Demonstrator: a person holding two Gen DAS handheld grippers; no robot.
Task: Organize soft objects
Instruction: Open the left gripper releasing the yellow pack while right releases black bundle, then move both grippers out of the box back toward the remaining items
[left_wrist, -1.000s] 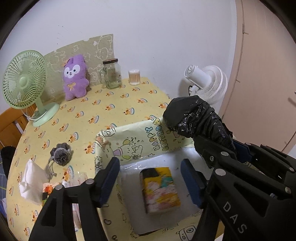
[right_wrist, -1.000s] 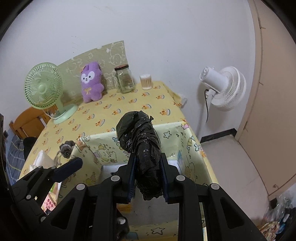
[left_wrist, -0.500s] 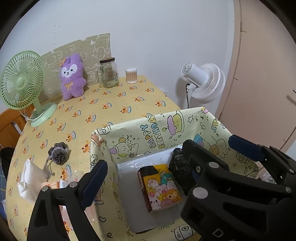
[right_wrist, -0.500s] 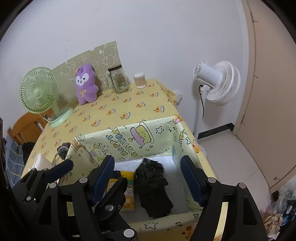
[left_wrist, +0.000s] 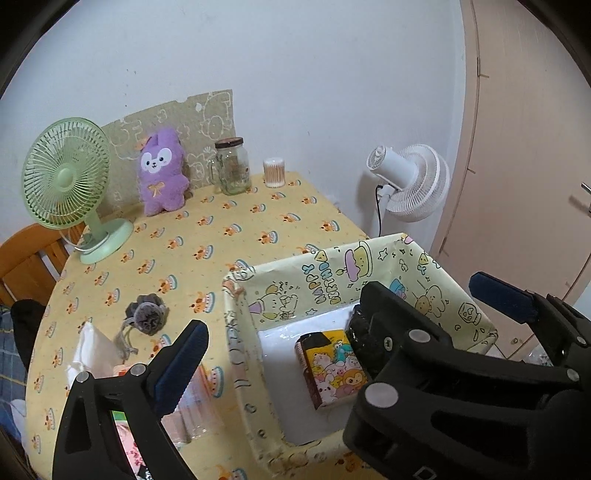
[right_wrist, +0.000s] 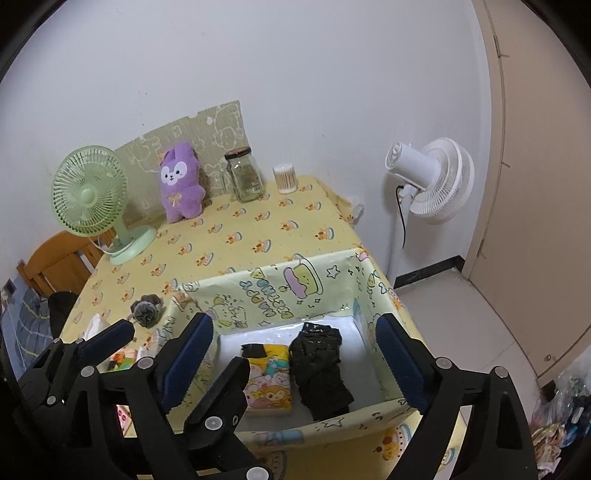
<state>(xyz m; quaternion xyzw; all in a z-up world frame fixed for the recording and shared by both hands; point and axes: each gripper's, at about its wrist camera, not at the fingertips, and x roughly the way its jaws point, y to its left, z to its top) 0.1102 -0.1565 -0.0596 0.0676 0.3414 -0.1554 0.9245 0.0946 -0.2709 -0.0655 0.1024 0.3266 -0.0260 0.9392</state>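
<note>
A black plastic bundle (right_wrist: 321, 365) lies in the patterned yellow box (right_wrist: 280, 291), beside a cartoon tissue pack (right_wrist: 267, 380). My right gripper (right_wrist: 295, 358) is open and empty, its jaws spread wide above the box. In the left wrist view the tissue pack (left_wrist: 332, 369) and part of the bundle (left_wrist: 360, 332) show in the box (left_wrist: 325, 273). My left gripper is open and empty at the box's left side; its left finger (left_wrist: 181, 365) shows there. A grey pompom (left_wrist: 146, 315), a white tissue wad (left_wrist: 90, 350) and a purple plush (left_wrist: 160, 170) stay on the table.
A green desk fan (left_wrist: 66, 181), a glass jar (left_wrist: 231, 166) and a cotton swab cup (left_wrist: 274, 171) stand at the table's back. Colourful packets (left_wrist: 181, 402) lie left of the box. A white floor fan (right_wrist: 432, 184) and a door are to the right.
My right gripper opened and let the black bundle go into the box, then rose. My left gripper spread wider and shifted left.
</note>
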